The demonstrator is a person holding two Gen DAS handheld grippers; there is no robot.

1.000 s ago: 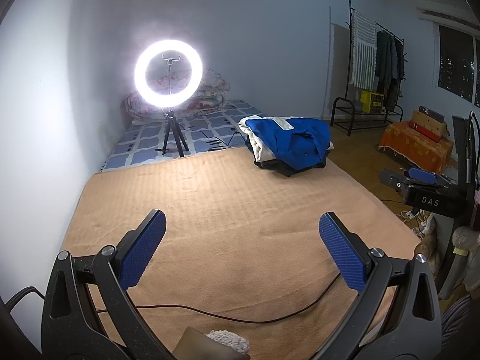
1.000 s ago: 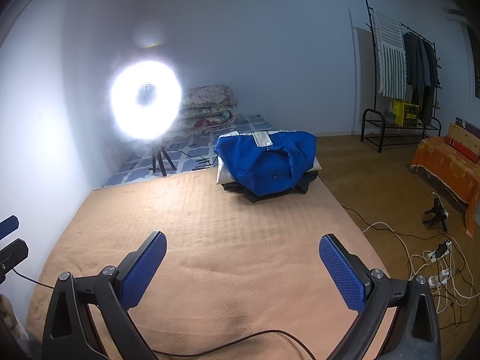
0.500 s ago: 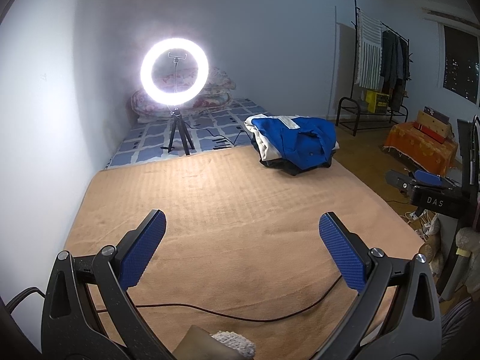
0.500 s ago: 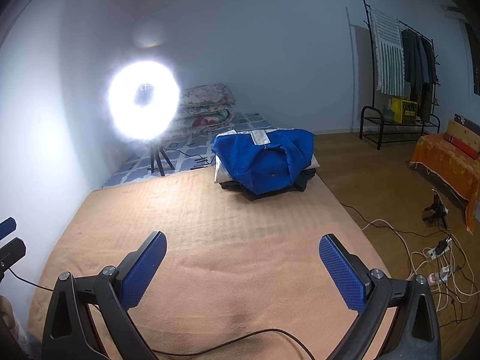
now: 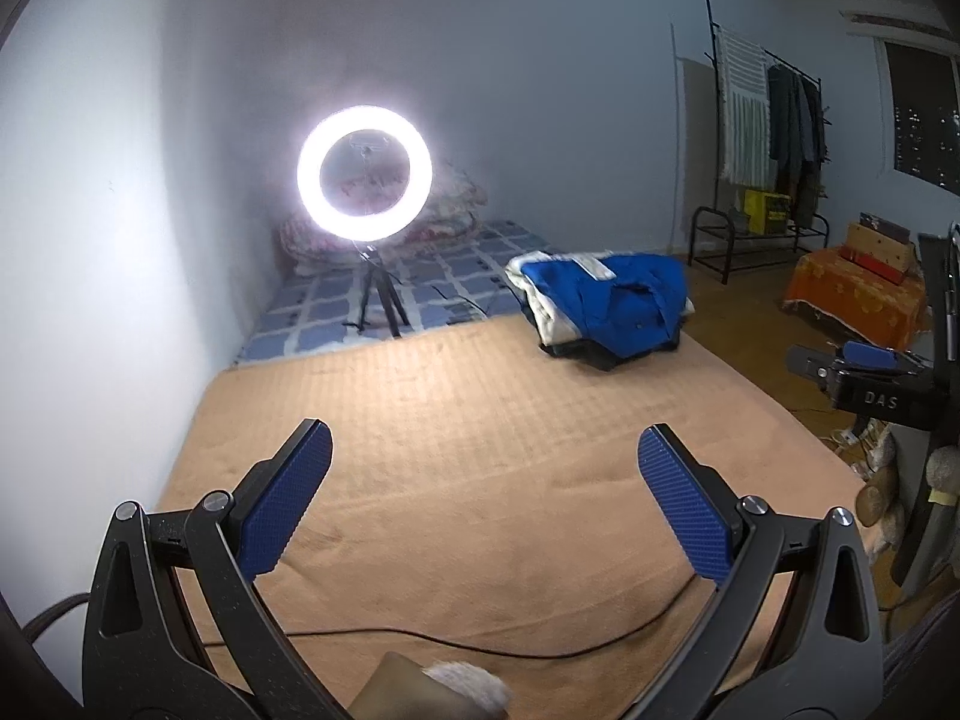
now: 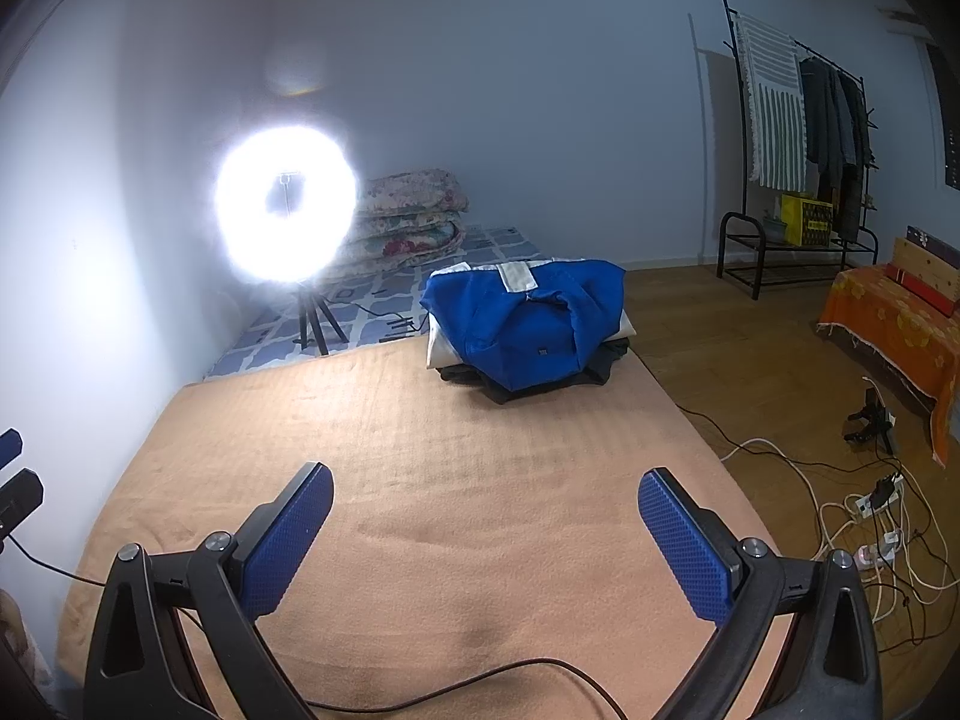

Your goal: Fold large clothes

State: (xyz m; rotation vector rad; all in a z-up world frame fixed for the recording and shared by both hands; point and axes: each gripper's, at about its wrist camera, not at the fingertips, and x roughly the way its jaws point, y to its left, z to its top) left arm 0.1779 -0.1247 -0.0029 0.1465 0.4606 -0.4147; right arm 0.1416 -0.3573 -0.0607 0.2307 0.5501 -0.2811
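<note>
Ring light: lit, on tripod at far left, beyond blanket edge.
L gripper: fingers spread wide, nothing between; hovers over near end of tan blanket.
Clothes pile: blue garment on top, white and dark items under; at far end of blanket, well apart from both grippers.
R gripper: fingers spread wide, empty.
Key relation: pile lies ahead-right of L fingers, almost dead ahead of R fingers; R looks nearer, likely first to reach. Pile's long axis: can't tell.
</note>
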